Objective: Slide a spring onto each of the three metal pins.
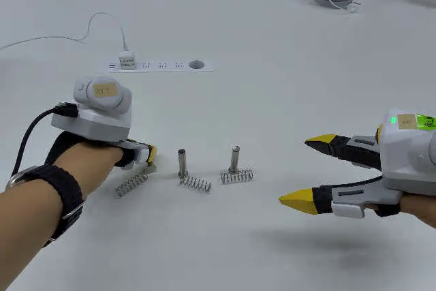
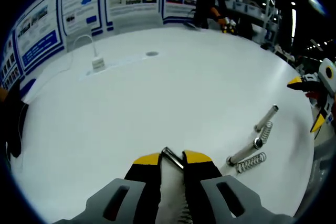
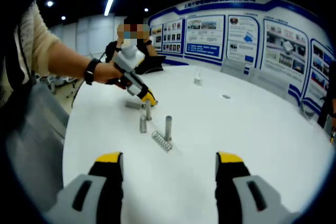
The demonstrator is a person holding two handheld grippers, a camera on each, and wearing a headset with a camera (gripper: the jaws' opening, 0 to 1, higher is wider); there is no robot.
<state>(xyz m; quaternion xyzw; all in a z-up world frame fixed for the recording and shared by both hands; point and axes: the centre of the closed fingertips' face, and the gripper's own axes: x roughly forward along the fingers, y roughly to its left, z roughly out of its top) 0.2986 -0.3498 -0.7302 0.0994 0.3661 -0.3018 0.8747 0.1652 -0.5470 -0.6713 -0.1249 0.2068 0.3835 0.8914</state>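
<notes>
Three springs [image 1: 236, 176], likely light and squashy, lie low centre on the surface [image 1: 272, 66] beside two pins [image 1: 234, 159], best pinched gently mid-coil; left gripper [image 2: 171, 160] jaws clamp the third pin [image 2: 169, 155], right gripper [image 1: 293, 172] jaws gape apart.

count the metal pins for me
3. The left pin and right pin stand upright on the table. The third pin is clamped by the fingers of the left gripper.

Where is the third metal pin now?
In the left gripper view, the short silver metal pin lies between the left gripper's yellow fingers, beside a coiled steel spring.
</notes>
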